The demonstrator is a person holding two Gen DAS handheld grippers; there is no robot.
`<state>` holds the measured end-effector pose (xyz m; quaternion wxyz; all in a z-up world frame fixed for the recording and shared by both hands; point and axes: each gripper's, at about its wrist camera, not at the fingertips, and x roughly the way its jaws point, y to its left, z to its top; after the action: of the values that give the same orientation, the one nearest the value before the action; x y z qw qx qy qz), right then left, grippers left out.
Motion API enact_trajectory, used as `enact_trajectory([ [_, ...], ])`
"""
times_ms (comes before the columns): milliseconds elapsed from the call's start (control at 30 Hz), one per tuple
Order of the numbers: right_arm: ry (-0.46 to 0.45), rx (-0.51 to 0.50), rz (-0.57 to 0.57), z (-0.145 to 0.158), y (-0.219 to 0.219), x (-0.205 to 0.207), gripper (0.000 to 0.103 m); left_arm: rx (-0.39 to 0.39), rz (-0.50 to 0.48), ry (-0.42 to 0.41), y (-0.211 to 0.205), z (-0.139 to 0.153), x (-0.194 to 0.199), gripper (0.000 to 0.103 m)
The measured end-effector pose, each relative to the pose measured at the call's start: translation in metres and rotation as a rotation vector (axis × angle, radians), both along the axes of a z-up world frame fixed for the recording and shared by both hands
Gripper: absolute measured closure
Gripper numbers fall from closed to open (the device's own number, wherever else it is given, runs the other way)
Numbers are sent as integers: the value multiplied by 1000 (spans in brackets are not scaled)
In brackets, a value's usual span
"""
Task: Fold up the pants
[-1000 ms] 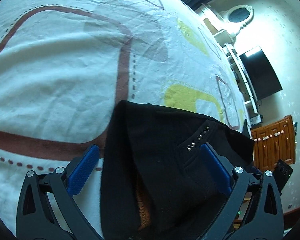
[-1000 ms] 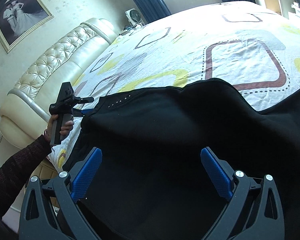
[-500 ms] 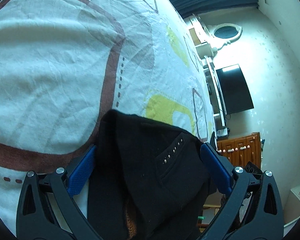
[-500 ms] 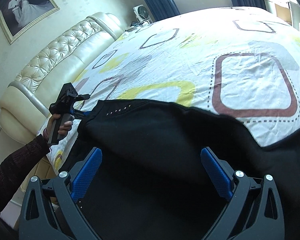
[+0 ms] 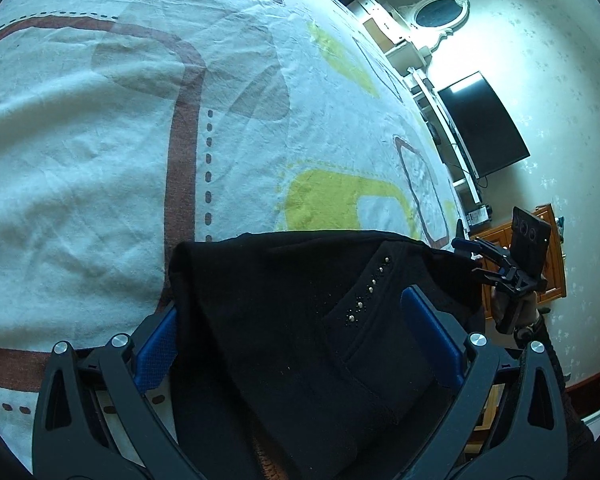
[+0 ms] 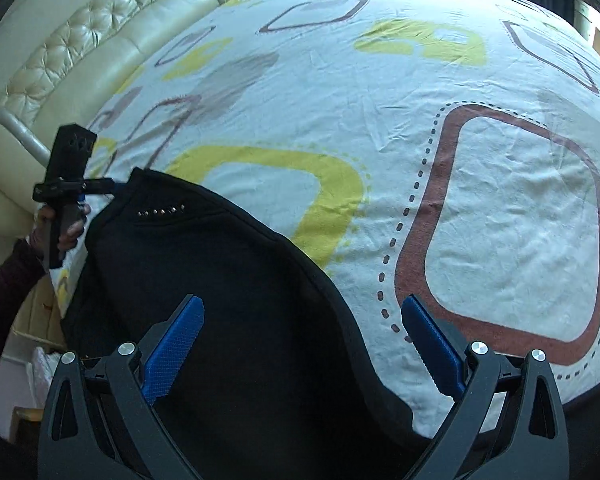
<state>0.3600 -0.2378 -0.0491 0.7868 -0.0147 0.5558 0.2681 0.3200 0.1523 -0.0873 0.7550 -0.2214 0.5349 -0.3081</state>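
The blue pads of the left gripper are seen wide apart in its own view, with black cloth bunched between and over them. From the right wrist view, however, the left gripper appears drawn together at the waistband corner, so whether cloth is actually pinched cannot be told with certainty. The right gripper is likewise seen with its fingers spread wide, the black fabric lying under and between them; no pinch is visible there.

The pants are spread along the near side of the bed, the waist end with its row of studs lifted off the sheet towards the left gripper, the rest draped down towards the right one. The right gripper is also seen beyond the far edge of the cloth in the left view.

The step in hand is judged to be laying the garment out flat before a fold. It would be done well if both ends were held at equal height, the cloth kept taut between the grippers, and lowered onto the sheet evenly, so that no slack is trapped beneath. Both layers of the waistband should be caught together, since soft knit slips easily.
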Motion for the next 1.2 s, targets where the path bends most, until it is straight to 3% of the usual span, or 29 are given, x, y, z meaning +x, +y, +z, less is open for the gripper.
enact_trajectory([
  [167, 62, -79, 68, -20, 13, 13, 4, -1, -63, -30, -6, 9, -4, 3],
  [200, 77, -78, 74, -22, 13, 16, 4, 18, -79, -47, -9, 10, -6, 14],
  [233, 95, -70, 77, -25, 12, 18, 5, 57, -88, -55, -12, 9, -7, 35],
  [300, 118, -72, 72, -29, 10, 19, 5, 147, -81, -65, -11, 5, -7, 59],
  [333, 124, -73, 67, -30, 8, 19, 5, 152, -72, -64, -6, 4, -7, 71],
  [400, 150, -58, 42, -33, 3, 20, 9, 143, -42, -48, 5, 2, -5, 84],
  [433, 158, -55, 31, -34, 0, 20, 17, 134, -29, -42, 10, 1, -5, 87],
  [467, 158, -59, 25, -34, -1, 19, 62, 125, -21, -40, 13, 0, -5, 88],
  [500, 173, -44, 12, -35, -4, 20, 89, 128, -17, -44, 13, 0, -6, 89],
  [700, 114, -68, 15, -22, 4, 4, 90, 168, 1, -104, 6, 10, -13, 95],
  [833, -22, -86, 22, 9, 10, -19, 91, 68, 18, -175, 14, 33, -27, 95],
  [1067, -308, -123, 101, 67, 18, -115, 91, -63, 13, -270, 25, 71, -76, 95],
  [1200, -394, -155, 160, 63, 23, -178, 91, -69, -8, -288, 24, 79, -110, 95],
])
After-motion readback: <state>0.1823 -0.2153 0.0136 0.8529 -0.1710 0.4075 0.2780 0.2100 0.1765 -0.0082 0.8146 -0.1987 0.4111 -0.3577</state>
